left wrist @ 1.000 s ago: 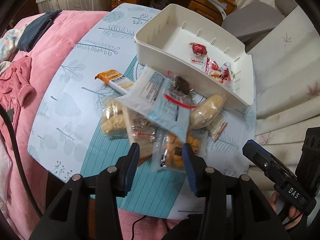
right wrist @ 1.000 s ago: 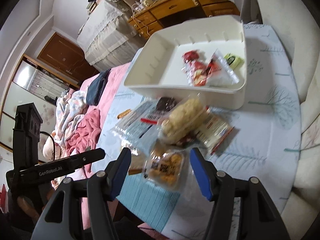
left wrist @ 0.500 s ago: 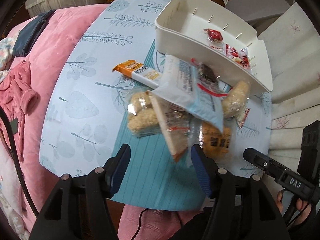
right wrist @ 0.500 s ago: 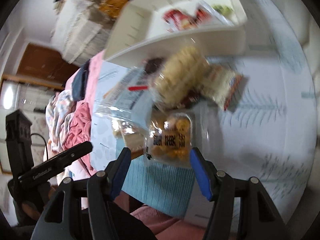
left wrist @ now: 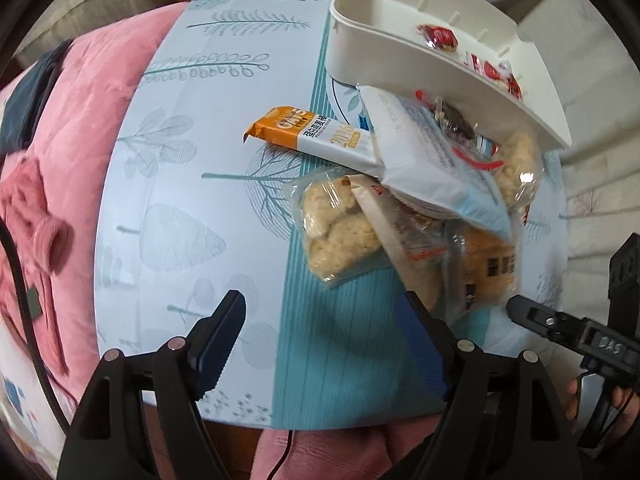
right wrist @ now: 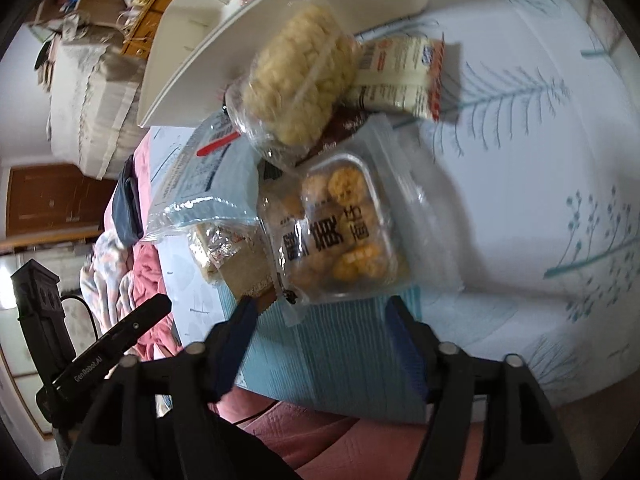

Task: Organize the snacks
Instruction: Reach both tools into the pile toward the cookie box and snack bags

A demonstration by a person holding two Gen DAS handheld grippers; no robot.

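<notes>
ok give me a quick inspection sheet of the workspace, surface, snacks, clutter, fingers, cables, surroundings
surface: table under a pale blue cloth with a leaf print and a teal stripe.
job's things: white bin at the far side, red-wrapped sweets inside; a loose pile in front of it: orange-and-white bar, puffed-rice bags, flat blue-white pouch, tray of golden biscuits.
clutter: nothing seen beyond the snacks.
grippers: left gripper fingers opening, nothing between them; right gripper fingers opening just short of the biscuit tray, not touching it.
cables: black cable along the left edge, another below the table.
surroundings: pink quilt, wooden drawers, white sofa.
</notes>
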